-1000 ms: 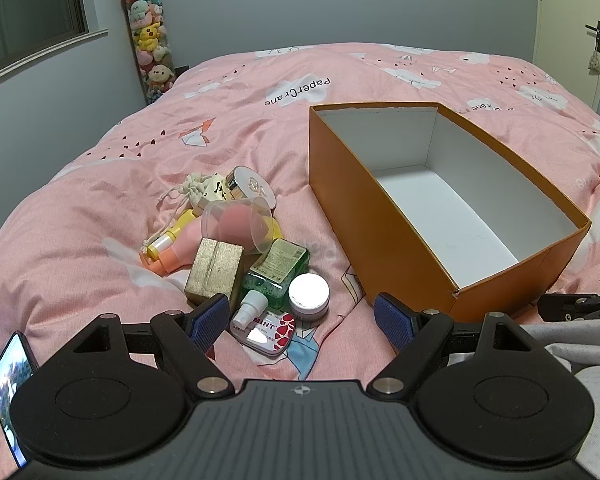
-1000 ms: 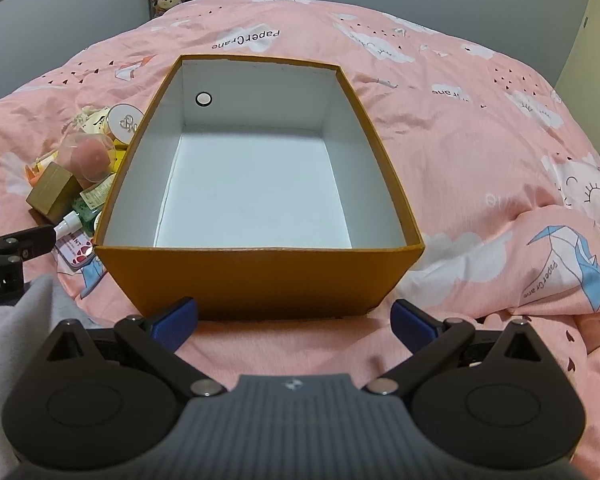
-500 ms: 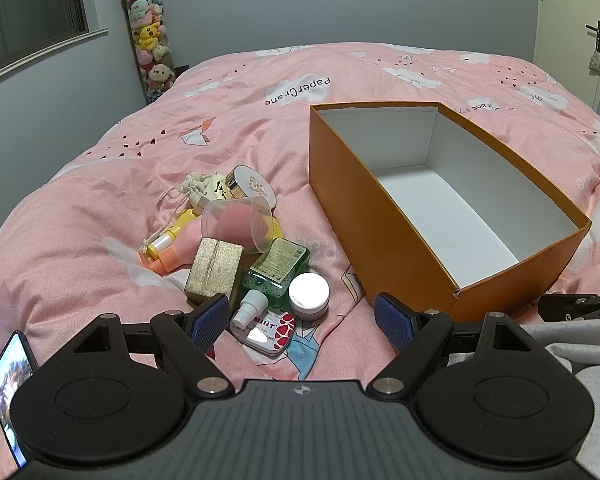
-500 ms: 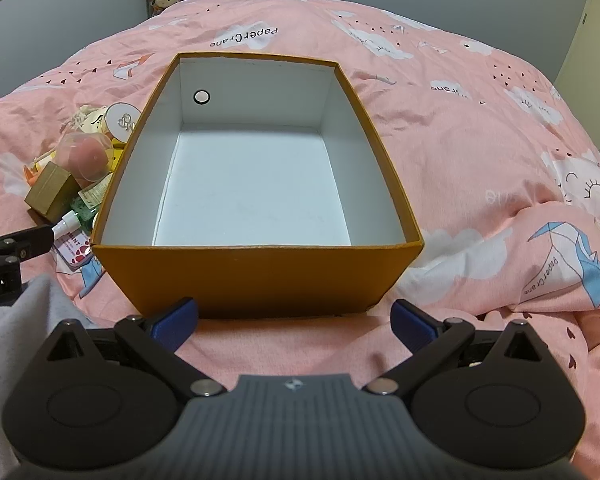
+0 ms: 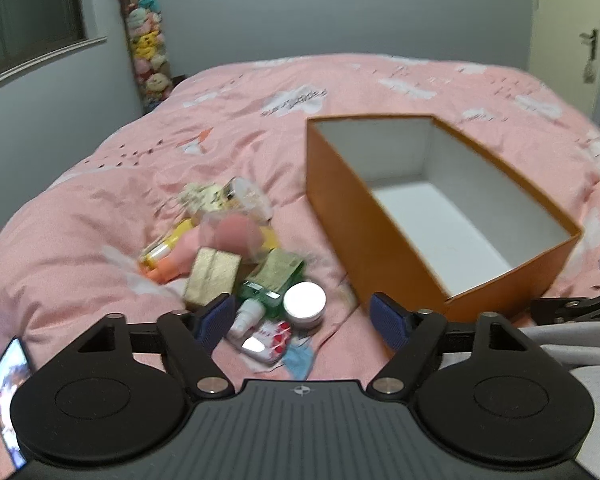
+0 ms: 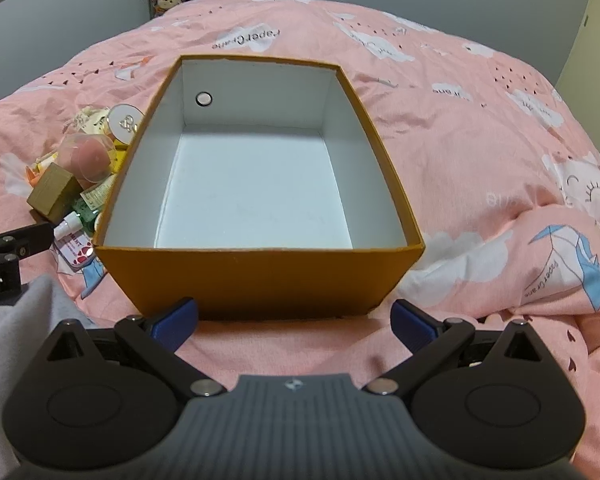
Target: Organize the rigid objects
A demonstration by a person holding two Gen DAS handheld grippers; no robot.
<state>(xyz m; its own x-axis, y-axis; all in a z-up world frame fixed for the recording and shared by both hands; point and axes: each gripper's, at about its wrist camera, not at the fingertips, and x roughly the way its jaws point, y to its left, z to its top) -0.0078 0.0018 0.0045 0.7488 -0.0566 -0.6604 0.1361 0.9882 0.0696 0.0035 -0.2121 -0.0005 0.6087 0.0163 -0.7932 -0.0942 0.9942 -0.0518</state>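
Observation:
An open orange box (image 5: 352,216) with a white inside stands on the pink bed; it also shows in the right wrist view (image 6: 260,268), with nothing in it. Left of it lies a pile of small items: a gold box (image 5: 211,276), a green bottle (image 5: 274,280), a white jar (image 5: 304,304), a mint tin (image 5: 266,342), a clear cup with a pink sponge (image 5: 236,232). My left gripper (image 5: 306,322) is open just above the pile's near side. My right gripper (image 6: 294,322) is open in front of the box's near wall.
The pink duvet (image 6: 480,140) covers the whole bed. A column of plush toys (image 5: 146,48) stands against the far wall. A door (image 5: 568,20) is at the far right. Grey cloth (image 5: 572,344) lies by the left gripper's right side.
The left gripper has shifted, with the pile and box sliding lower in its view and the image blurred by motion. The right gripper has barely moved.

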